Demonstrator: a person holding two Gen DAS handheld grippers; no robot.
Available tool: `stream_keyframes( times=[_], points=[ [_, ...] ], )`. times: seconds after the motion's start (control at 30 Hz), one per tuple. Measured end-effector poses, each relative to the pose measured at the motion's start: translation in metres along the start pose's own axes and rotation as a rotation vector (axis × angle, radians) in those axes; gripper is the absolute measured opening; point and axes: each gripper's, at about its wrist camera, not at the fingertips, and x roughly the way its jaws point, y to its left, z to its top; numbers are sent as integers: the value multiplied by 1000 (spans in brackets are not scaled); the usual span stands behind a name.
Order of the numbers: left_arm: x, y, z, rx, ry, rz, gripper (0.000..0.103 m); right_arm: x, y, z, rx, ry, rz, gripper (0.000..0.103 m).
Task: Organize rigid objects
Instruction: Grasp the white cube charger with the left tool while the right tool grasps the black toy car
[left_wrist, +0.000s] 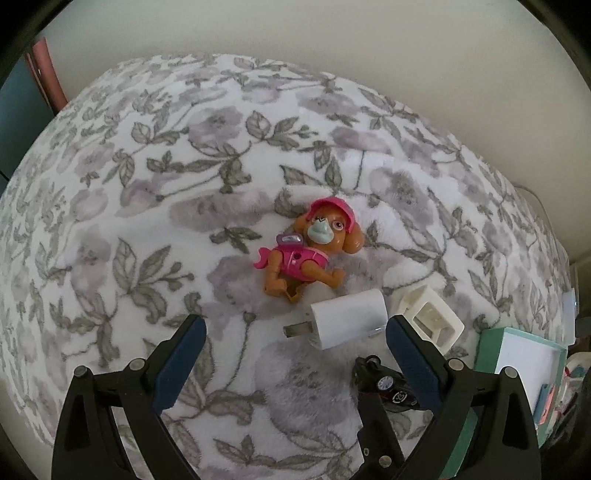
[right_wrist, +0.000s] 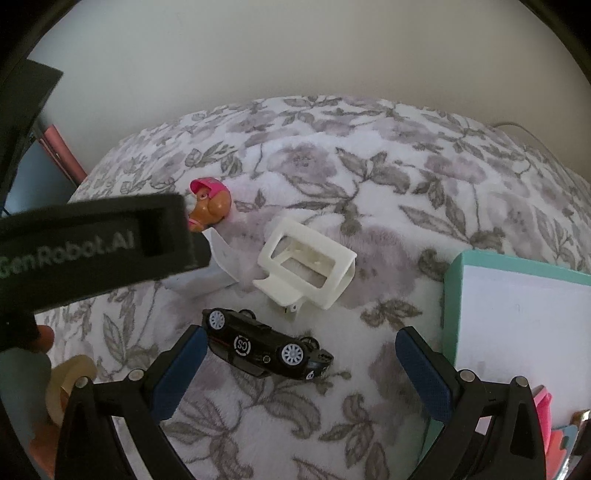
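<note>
plastic: 1 dog figure (left_wrist: 309, 246) | 1 charger (left_wrist: 345, 318) | 1 car (right_wrist: 266, 345) | both tools wide: left tool (left_wrist: 295, 363), right tool (right_wrist: 301, 373)

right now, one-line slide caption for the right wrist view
Open right gripper above a black toy car lying on its side on a floral blanket.

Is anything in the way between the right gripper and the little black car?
No. The black toy car lies on its side right ahead of the open right gripper, with only bare floral blanket between. The white plastic bracket sits beyond it.
</note>
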Motion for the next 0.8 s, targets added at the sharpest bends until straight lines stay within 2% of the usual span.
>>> stream_keyframes(
  times=[0.23, 0.3, 0.53, 0.73, 0.8],
  points=[
    [3, -2, 2, -8, -11, -9, 98, -1, 0, 3, -5, -12, -1, 99],
    [4, -3, 2, -6, -14, -15, 98, -3, -1, 3, 0, -10, 23, 91],
    [4, -7, 3, 0, -27, -43, 95, -4, -3, 2, 19, 8, 90, 77],
    [10, -6, 1, -14, -2, -82, 66, -6, -4, 2, 19, 14, 113, 69],
    [11, -6, 0, -20, 2, -87, 62, -8, -6, 2, 29, 13, 125, 63]
  ],
)
